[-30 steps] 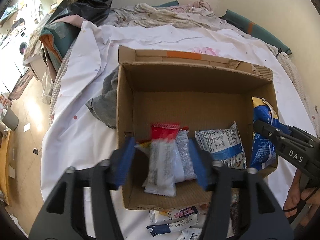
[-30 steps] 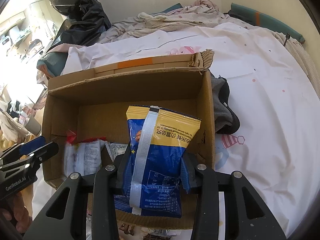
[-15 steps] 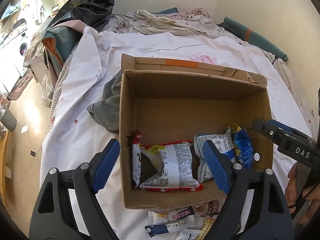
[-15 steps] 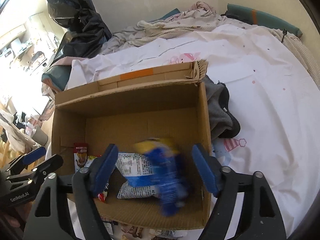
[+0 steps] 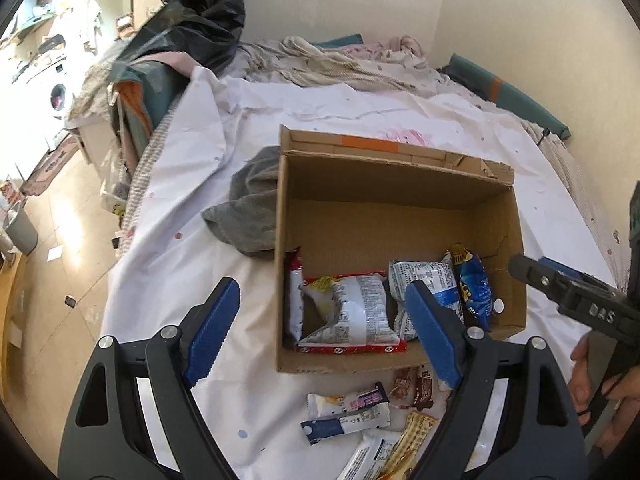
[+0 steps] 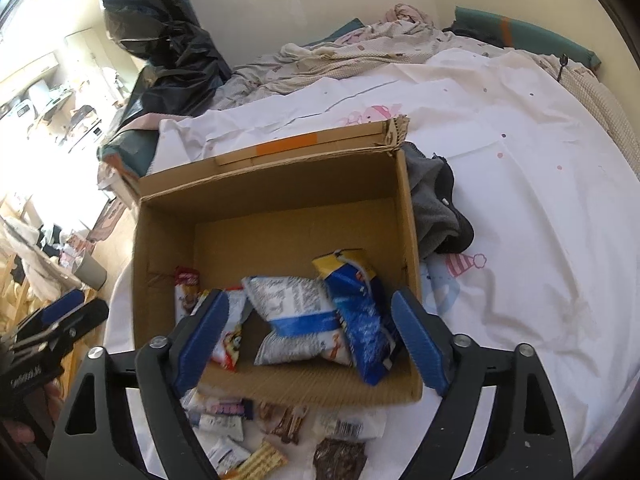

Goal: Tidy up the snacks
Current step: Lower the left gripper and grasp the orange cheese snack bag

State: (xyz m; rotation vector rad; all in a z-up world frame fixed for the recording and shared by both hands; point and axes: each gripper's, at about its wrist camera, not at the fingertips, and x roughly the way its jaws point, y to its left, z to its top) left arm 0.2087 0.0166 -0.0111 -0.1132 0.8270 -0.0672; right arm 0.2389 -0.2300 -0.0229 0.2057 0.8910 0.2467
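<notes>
A big bed with a white sheet fills most of both views. An open cardboard box sits on the sheet in the middle. A grey cloth lies bunched at 9 o'clock of the box in the left view, touching its side. Inside the box, along the near wall, lie a red-edged white snack bag, a white and blue bag and a blue and yellow bag that leans on the white and blue one. At 6 o'clock of the box, loose small snack packs lie on the sheet. The left gripper has let go and its jaws stand wide with nothing between them. The right gripper has just been opening; its jaws are wide, and no bag is pressed by the blue pads
</notes>
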